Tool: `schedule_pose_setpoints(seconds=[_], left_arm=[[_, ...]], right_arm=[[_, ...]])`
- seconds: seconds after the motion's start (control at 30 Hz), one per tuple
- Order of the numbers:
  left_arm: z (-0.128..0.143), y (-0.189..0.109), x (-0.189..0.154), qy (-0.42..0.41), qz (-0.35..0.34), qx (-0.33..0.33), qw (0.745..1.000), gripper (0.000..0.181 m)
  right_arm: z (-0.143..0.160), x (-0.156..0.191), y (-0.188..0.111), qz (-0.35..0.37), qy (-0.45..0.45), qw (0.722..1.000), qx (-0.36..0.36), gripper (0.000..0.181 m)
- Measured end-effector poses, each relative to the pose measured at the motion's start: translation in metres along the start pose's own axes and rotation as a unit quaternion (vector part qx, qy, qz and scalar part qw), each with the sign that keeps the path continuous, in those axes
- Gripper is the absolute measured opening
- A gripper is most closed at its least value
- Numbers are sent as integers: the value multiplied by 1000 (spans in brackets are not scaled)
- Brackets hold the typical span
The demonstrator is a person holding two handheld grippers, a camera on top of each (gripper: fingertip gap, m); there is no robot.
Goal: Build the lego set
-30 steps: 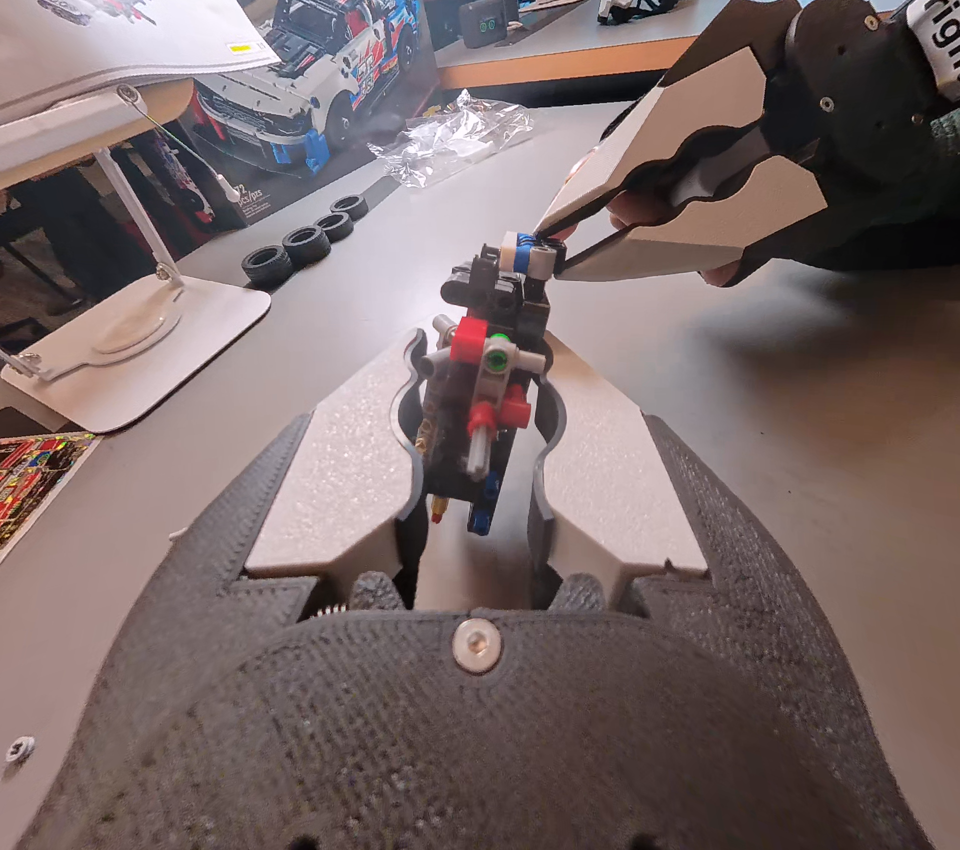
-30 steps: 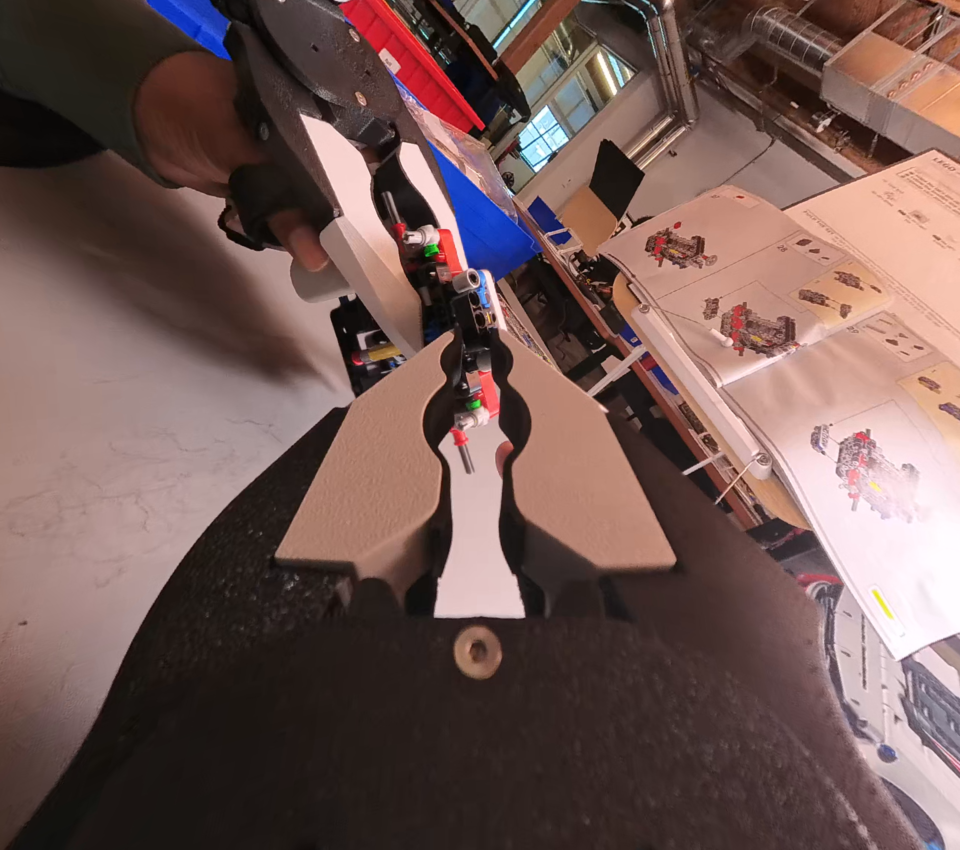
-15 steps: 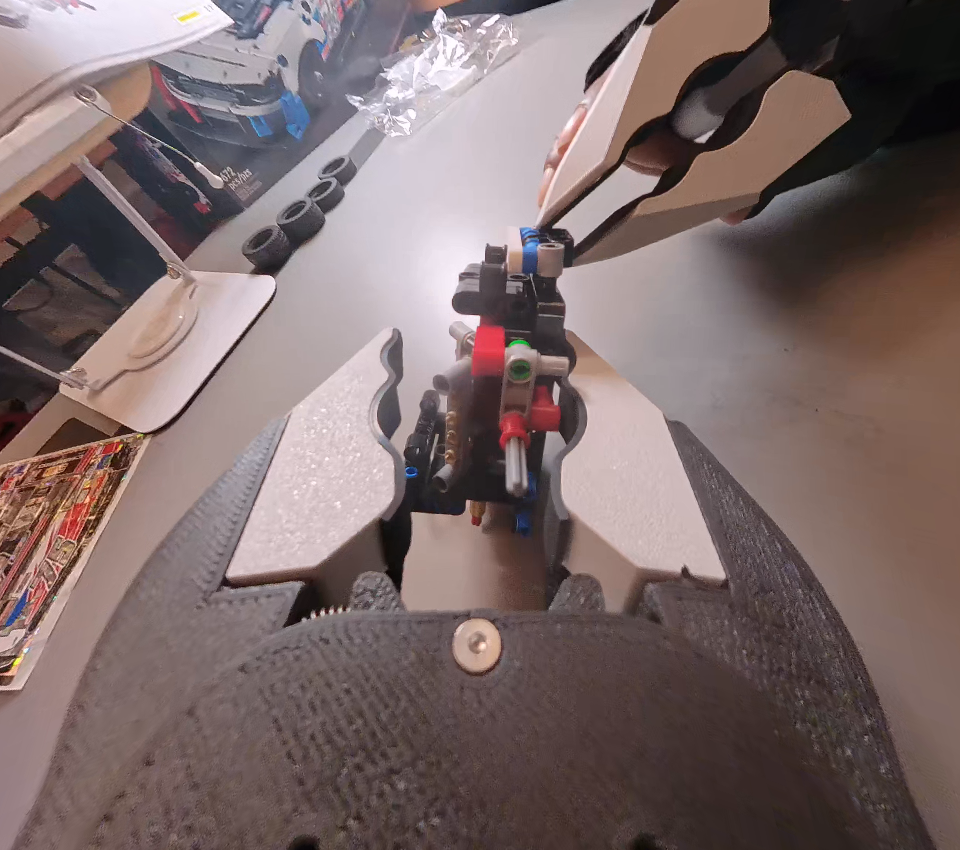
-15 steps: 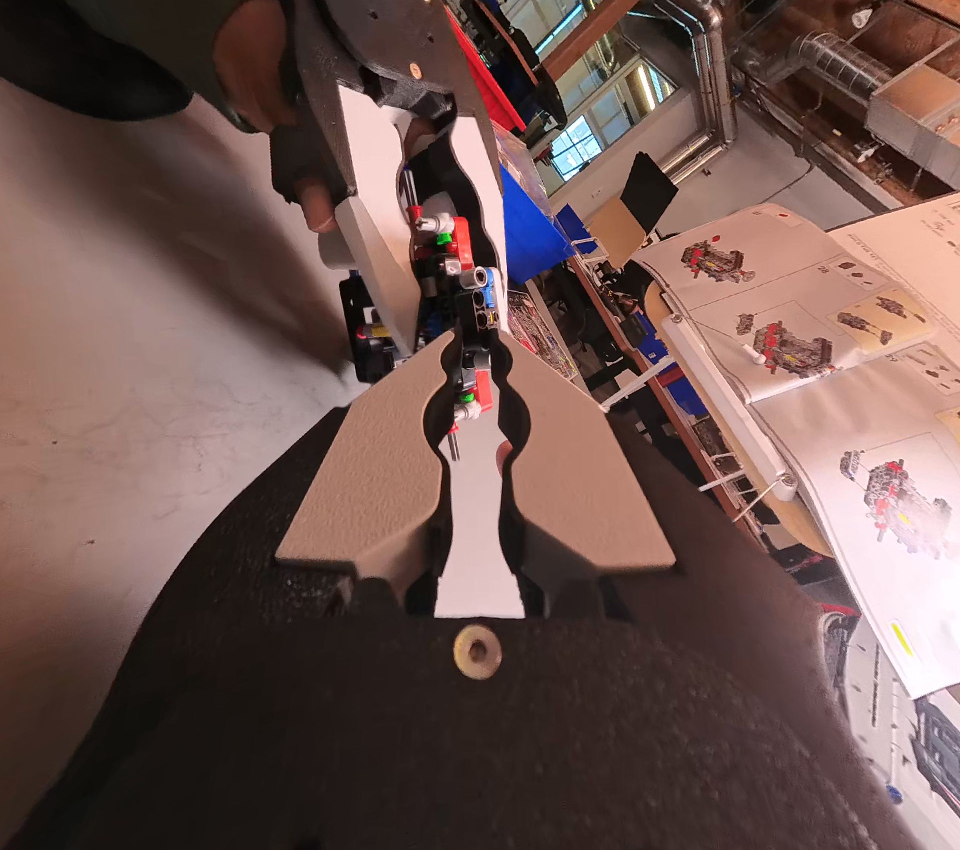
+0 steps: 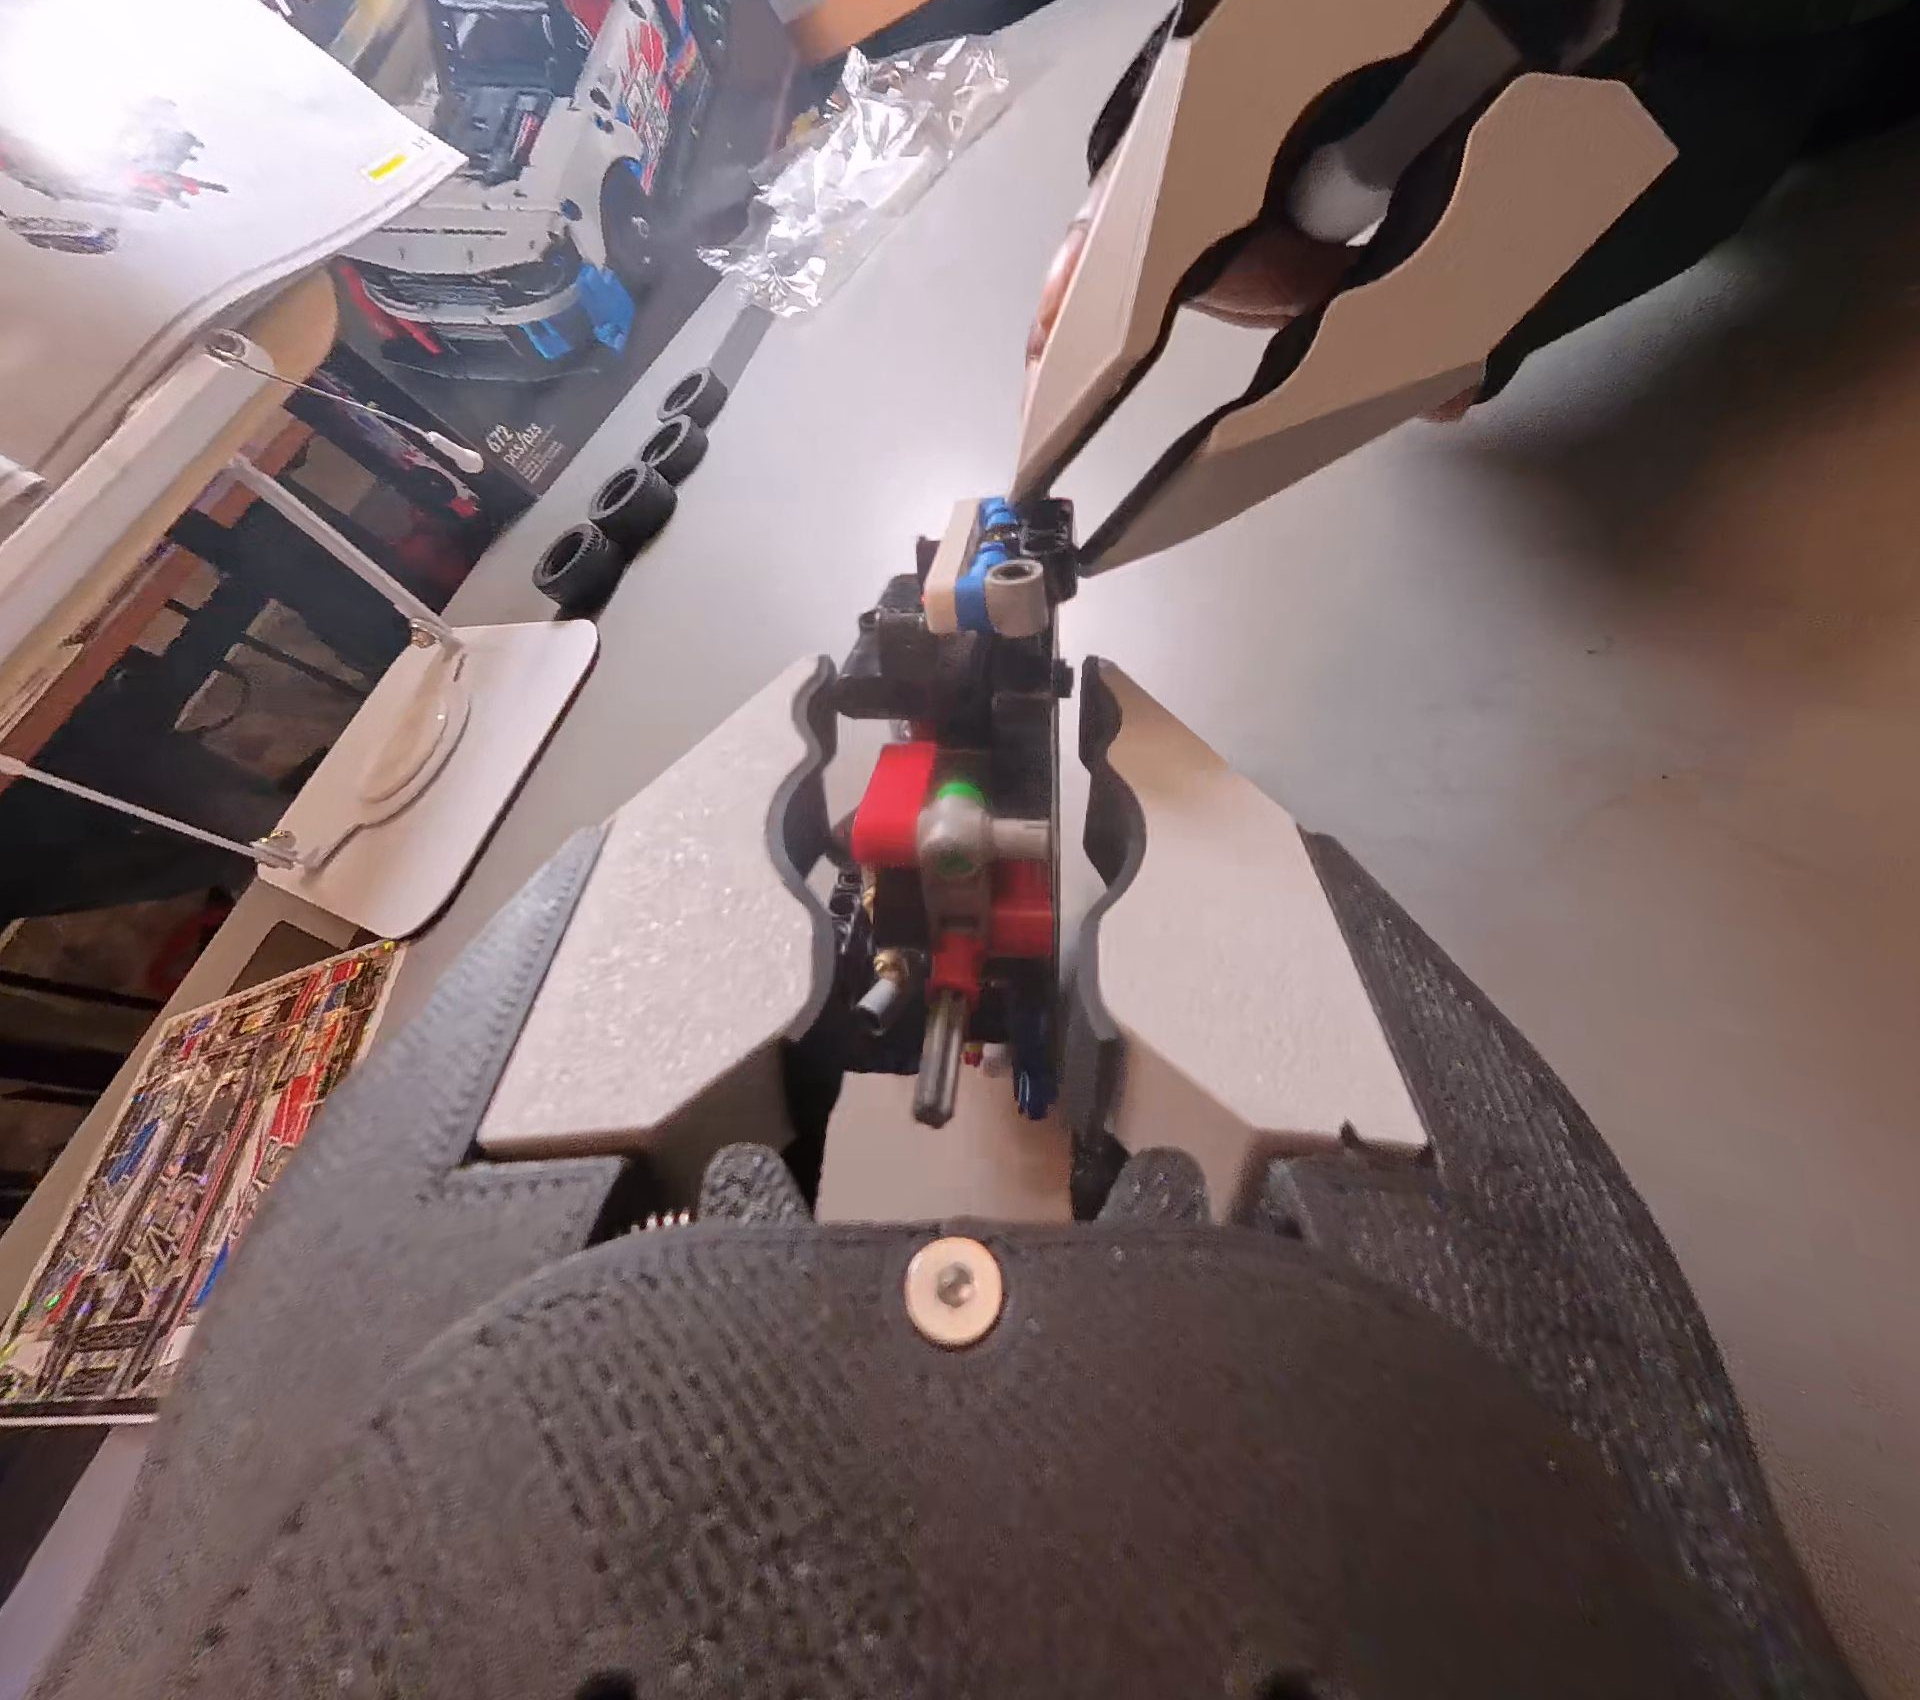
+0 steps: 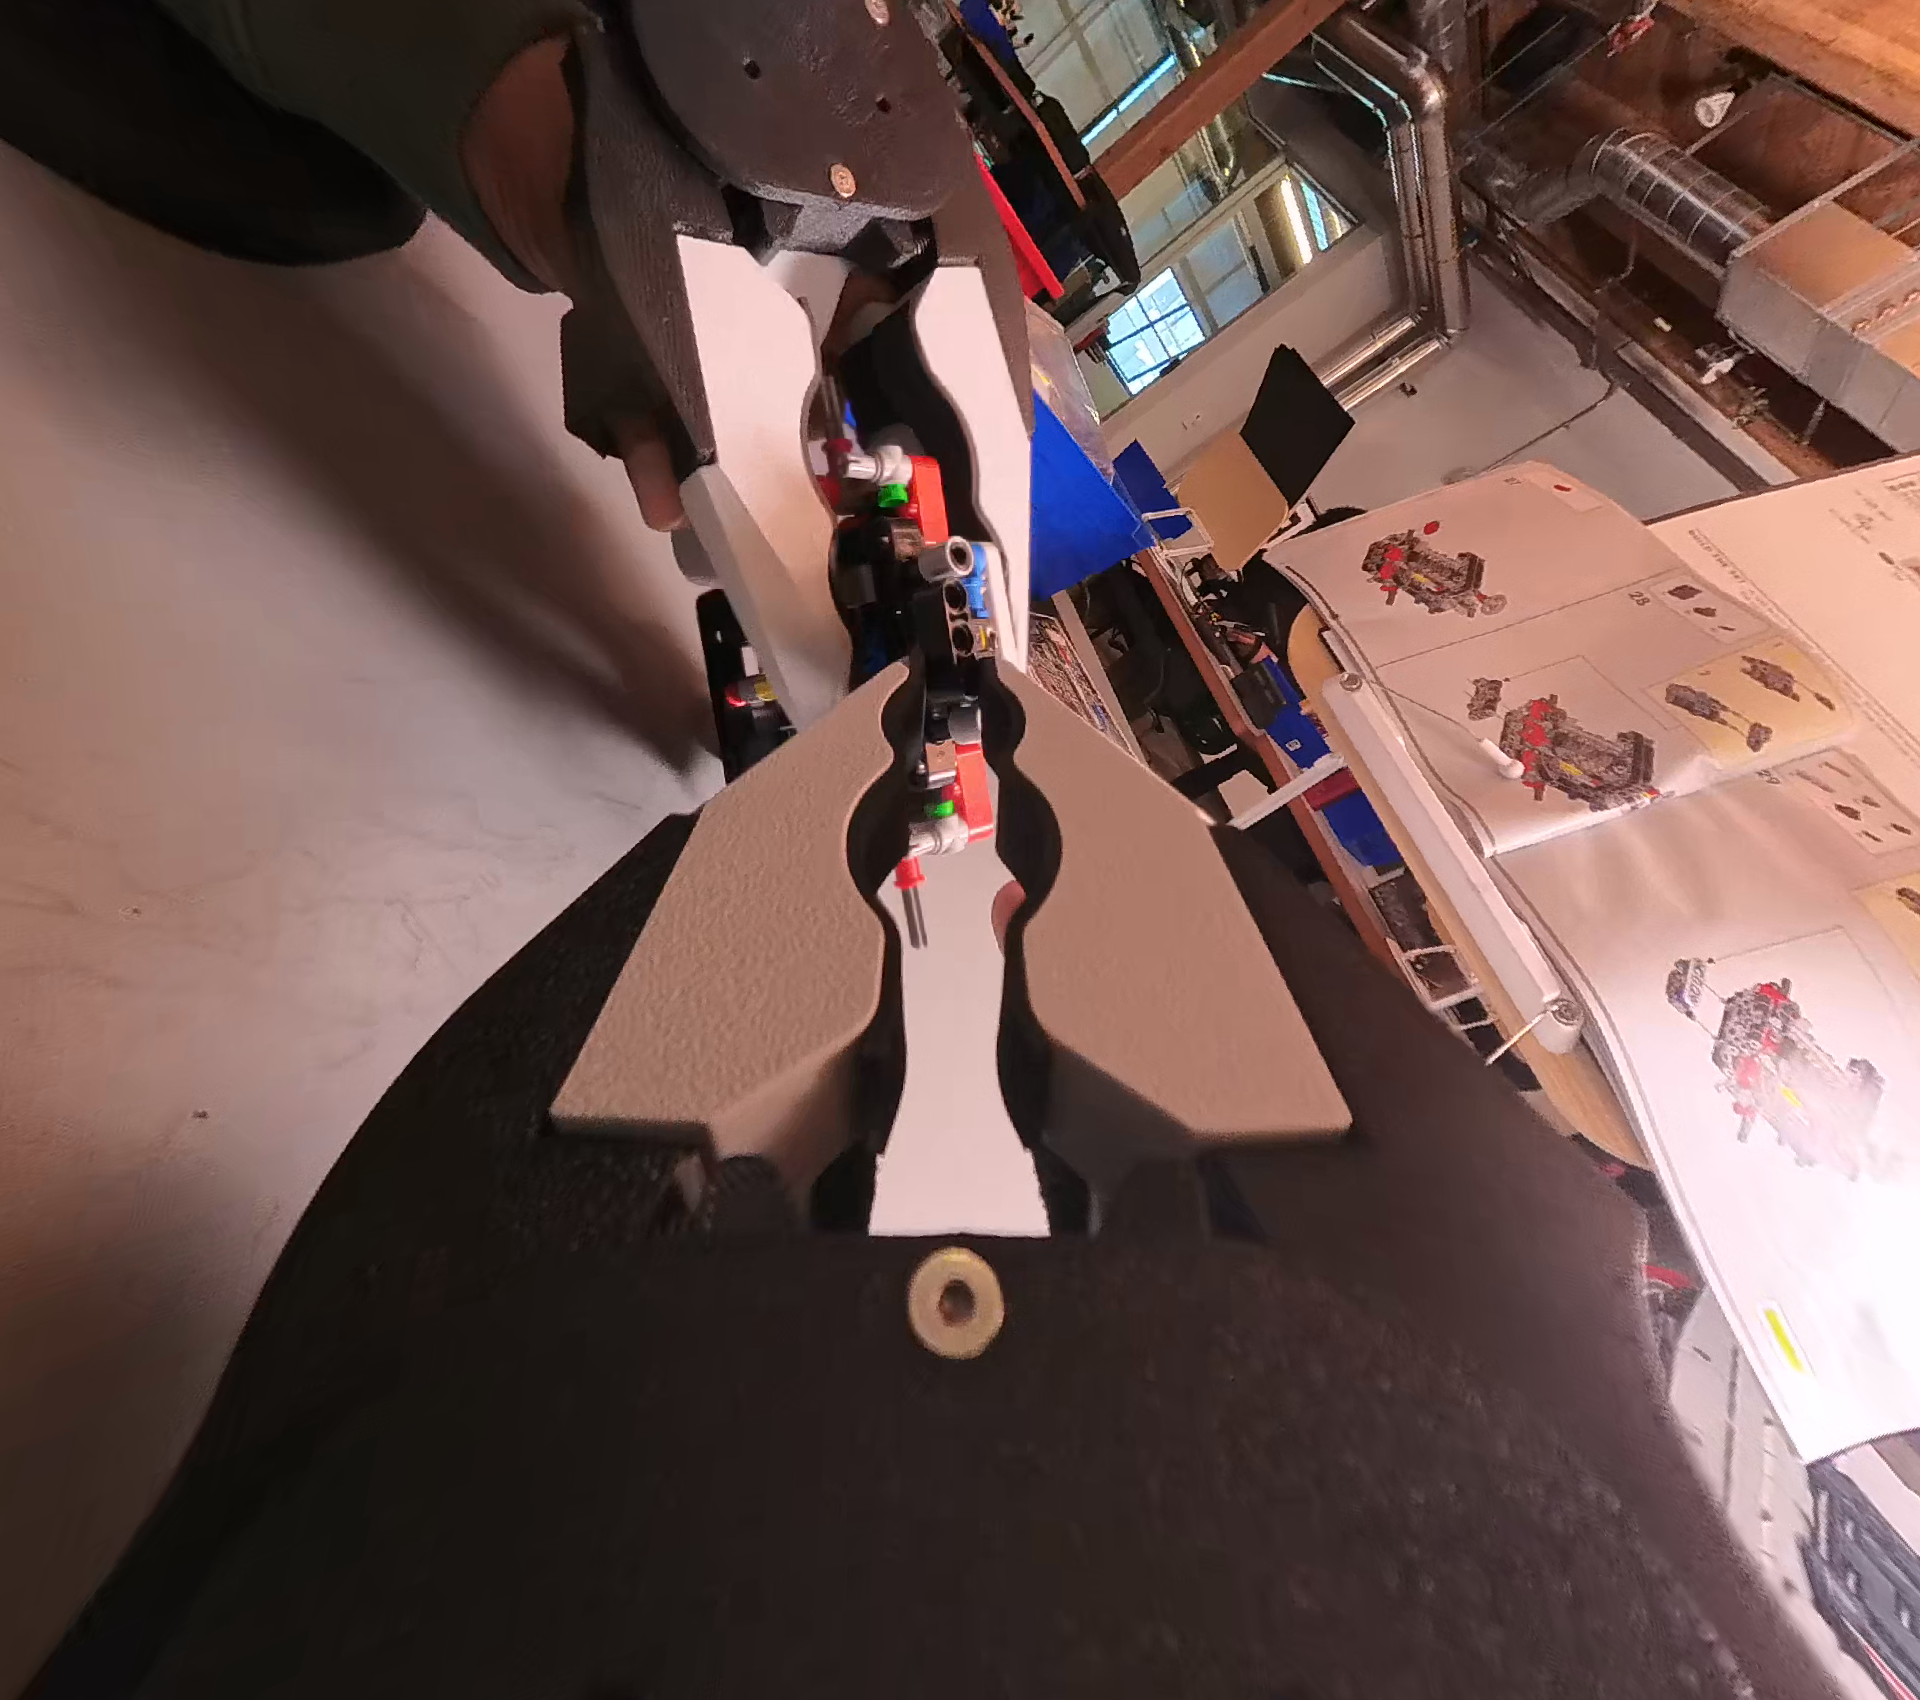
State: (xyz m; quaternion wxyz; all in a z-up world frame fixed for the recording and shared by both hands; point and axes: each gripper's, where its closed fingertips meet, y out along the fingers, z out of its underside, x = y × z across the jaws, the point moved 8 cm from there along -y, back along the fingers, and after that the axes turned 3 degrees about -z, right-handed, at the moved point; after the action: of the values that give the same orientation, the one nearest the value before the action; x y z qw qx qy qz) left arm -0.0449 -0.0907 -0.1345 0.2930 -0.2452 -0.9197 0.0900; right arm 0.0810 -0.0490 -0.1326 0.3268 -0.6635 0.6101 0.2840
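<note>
- The left claw (image 5: 951, 684) is closed on the model (image 5: 961, 829), a black Lego assembly with red, grey, blue and green parts, held between its two white fingers (image 5: 675, 923) above the grey worktop (image 5: 1455, 819).
- The model's long axis runs along the claw's fingers: a grey axle (image 5: 940, 1063) points back toward the left claw's body, and the end with the blue and tan parts sticks out past the fingertips.
- The right claw (image 5: 1049, 512) comes in from the upper right, its tips nearly closed on the small black piece at the model's far end; in the right wrist view that claw (image 6: 951, 694) pinches the thin black edge of the model (image 6: 951, 642) between its fingers (image 6: 748, 923).
- From the right wrist view the model stands almost on end, with the left claw (image 6: 914, 590) gripping it from above.
- The box (image 5: 540, 50) leans at the back left, printed with a racing car and brand lettering; it carries writing, as do the tags on both claws.
- Four black tyres (image 5: 634, 497) lie in a row on the worktop in front of the box.
- A crumpled clear bag (image 5: 862, 164) lies beyond the tyres.
- The open booklet (image 6: 1621, 715) rests on a white stand (image 5: 416, 767), showing pictured build steps.
- A colourful sticker sheet (image 5: 177, 1172) lies at the left edge.
</note>
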Motion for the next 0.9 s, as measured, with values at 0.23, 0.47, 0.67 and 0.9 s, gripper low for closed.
schedule_pose_setpoints(seconds=[0.23,0.47,0.67,0.9], left_arm=[[-7,-3,0,9,23,-28,999,39],[-9,-4,10,-47,41,-33,998,35],[-5,-2,27,-149,63,-57,985,34],[6,4,46,-259,99,-68,958,35]], right_arm=[[-2,0,0,-14,5,1000,-7,9],[-4,-10,3,-29,45,999,-1,8],[-6,-28,14,-44,44,998,21,8],[-4,-59,32,-142,88,983,72,8]])
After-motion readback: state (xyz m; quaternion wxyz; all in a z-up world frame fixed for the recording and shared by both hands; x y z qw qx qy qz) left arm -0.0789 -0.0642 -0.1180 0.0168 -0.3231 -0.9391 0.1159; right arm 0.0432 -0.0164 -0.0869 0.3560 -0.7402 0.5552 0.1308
